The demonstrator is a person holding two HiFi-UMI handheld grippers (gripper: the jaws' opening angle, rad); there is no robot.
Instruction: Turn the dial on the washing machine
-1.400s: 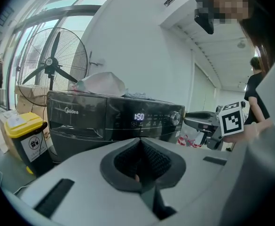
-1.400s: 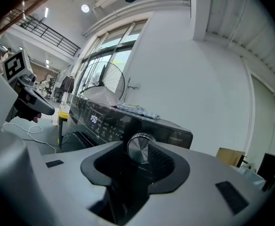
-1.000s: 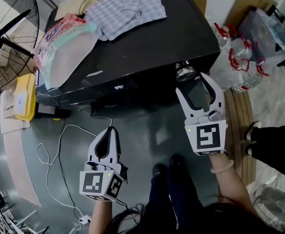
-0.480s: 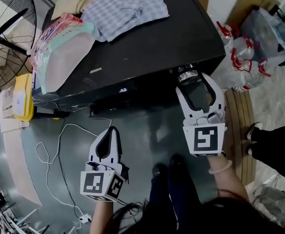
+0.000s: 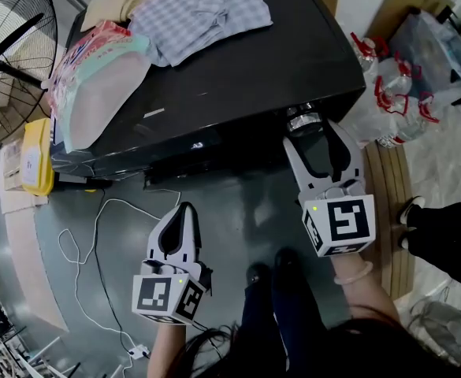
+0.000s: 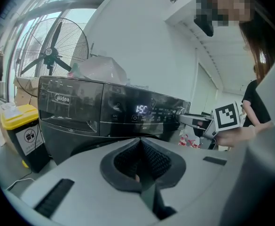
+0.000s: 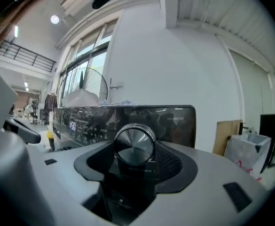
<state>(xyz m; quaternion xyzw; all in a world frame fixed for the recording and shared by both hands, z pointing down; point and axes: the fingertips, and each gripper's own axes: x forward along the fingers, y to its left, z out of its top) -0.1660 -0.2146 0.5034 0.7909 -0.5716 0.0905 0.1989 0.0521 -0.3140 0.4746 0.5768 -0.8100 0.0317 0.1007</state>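
The black washing machine point(image 5: 238, 69) fills the upper middle of the head view, its silver dial point(image 5: 303, 120) jutting from the front panel at the right end. My right gripper point(image 5: 310, 132) reaches up to the dial, its two jaws spread wide to either side of it. In the right gripper view the dial point(image 7: 134, 143) sits centred between the pads and they seem to press on it. Lower left, my left gripper point(image 5: 184, 209) hangs over the floor, shut and holding nothing. Its own view faces the machine's lit display point(image 6: 142, 109).
On the machine's top lie a checked cloth point(image 5: 198, 10) and a plastic bag point(image 5: 96, 77). A standing fan point(image 5: 9, 38) and a yellow bin point(image 5: 37, 156) are at the left. Water bottles point(image 5: 392, 101) stand at the right. A white cable point(image 5: 96, 235) crosses the floor.
The right gripper has rolled slightly about the dial; its marker cube now sits tilted. The left gripper has barely moved.
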